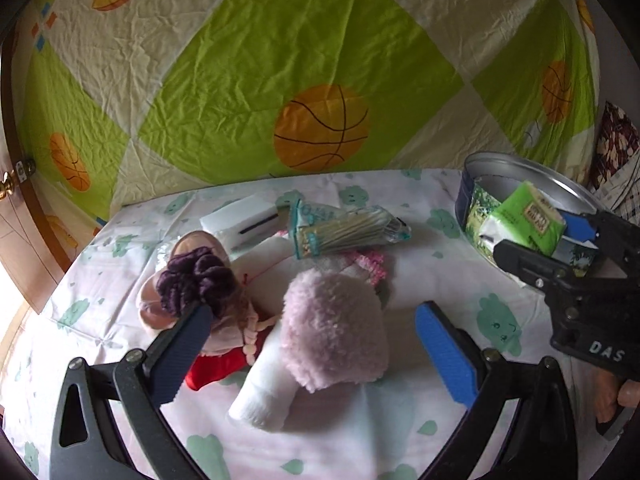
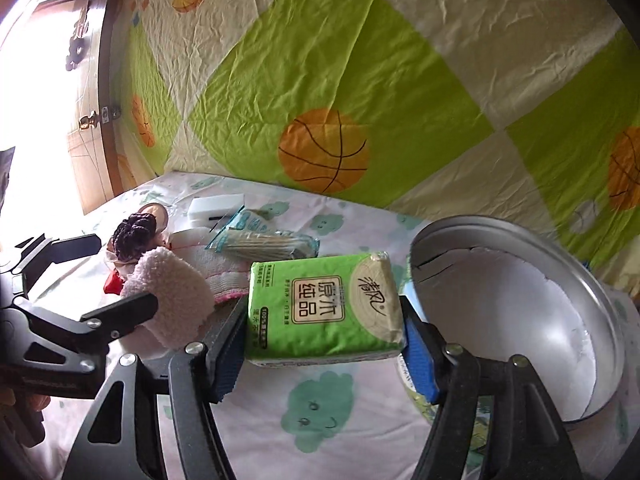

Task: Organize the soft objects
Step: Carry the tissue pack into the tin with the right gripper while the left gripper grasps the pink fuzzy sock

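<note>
Right hand-held gripper [image 2: 324, 344]: clamped on green tissue pack [image 2: 324, 308], beside round tin [image 2: 520, 304].
Left hand-held gripper [image 1: 312, 344]: spread wide around pink plush [image 1: 336, 328].
Left view only: doll's red clothing [image 1: 208, 368].
Surface: cloud-print bed sheet [image 2: 320, 400]; basketball quilt [image 1: 320, 80] behind.

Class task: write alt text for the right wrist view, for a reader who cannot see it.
The right hand-held gripper is shut on a green tissue pack beside an open round tin. To its left, the left hand-held gripper reaches a fluffy pink toy on the bed.

doll [image 1: 208, 292] face hidden under hair, round tin [image 2: 520, 320] cut off at right edge
</note>
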`<state>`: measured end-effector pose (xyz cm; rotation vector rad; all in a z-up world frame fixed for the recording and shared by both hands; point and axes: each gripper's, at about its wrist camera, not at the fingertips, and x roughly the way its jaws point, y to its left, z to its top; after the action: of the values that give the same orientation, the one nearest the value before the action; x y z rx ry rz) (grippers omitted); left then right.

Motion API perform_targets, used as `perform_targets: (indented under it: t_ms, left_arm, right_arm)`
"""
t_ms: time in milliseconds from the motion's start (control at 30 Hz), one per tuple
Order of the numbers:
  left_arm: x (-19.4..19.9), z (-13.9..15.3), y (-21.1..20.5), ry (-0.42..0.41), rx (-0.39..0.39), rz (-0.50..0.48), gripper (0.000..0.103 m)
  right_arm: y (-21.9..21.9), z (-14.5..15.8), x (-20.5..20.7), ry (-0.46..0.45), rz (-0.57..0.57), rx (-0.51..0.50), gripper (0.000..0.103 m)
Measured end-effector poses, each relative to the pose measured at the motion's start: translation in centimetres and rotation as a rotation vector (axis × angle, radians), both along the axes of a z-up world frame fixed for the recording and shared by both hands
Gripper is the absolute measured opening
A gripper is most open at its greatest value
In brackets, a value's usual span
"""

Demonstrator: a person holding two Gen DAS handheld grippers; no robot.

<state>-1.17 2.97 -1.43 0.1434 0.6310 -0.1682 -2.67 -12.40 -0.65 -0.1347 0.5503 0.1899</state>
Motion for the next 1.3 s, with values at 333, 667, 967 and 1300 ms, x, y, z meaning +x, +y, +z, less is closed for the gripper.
perform_targets:
  t_ms: [333, 667, 967, 1300]
  left_arm:
    - [2.8, -2.3, -1.5, 0.126, -0.003, 0.008, 0.026]
    - [-0.6, 1.9, 0.8, -0.113, -0.191, -0.005, 0.022]
    - [-0.7, 4.9, -0.1, -0.195, -0.229, 0.034, 0.022]
    - [0.5, 4.9, -4.0, -0.181, -0.241, 0.014, 0.022]
  right_arm:
    - [-2.1, 0.7, 0.4, -0.027, -0.061, 0.030, 0.070]
    - [-3.1, 2.1, -1.1, -0.124, -0.088, 0.099, 0.070]
    - [-4.0, 3.2, -1.8, -0.174, -0.111, 0.126, 0.070]
    - [-6.0, 4.1, -1.8, -0.197, -0.204, 0.093, 0.070]
